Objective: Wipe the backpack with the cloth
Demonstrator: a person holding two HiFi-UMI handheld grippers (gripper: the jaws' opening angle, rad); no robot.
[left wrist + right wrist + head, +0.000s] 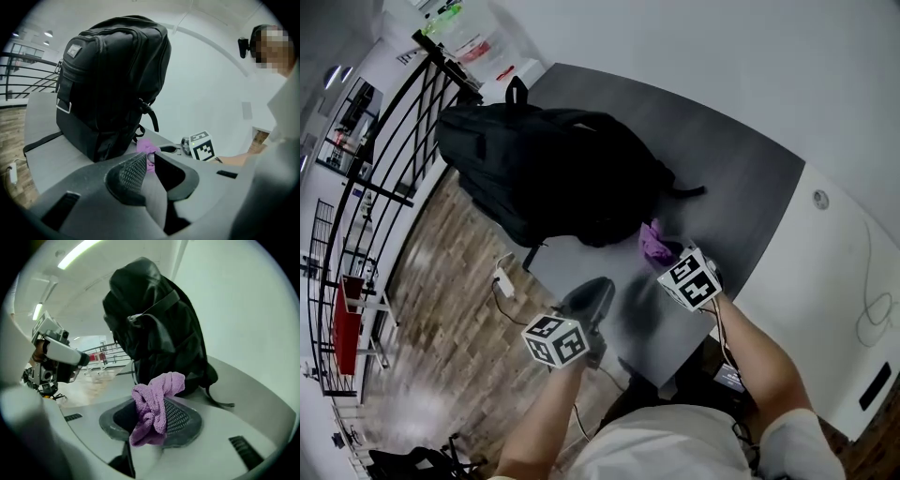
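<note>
A black backpack (553, 169) stands upright on the dark grey table (741, 178); it also fills the left gripper view (112, 79) and the right gripper view (154, 329). My right gripper (664, 251) (152, 408) is shut on a purple cloth (653, 241) (157, 392), held just off the backpack's near lower corner and its loose strap. The cloth (146, 148) hangs bunched over the pads. My left gripper (591, 298) (149, 161) hovers over the table's front edge, to the left of the right one, its jaws slightly apart with nothing between them.
A black railing (384, 178) runs behind the table's left side, with wooden floor (441, 281) below. A white power strip (504, 281) lies on that floor. A white desk (844, 272) with a thin cable adjoins the table on the right.
</note>
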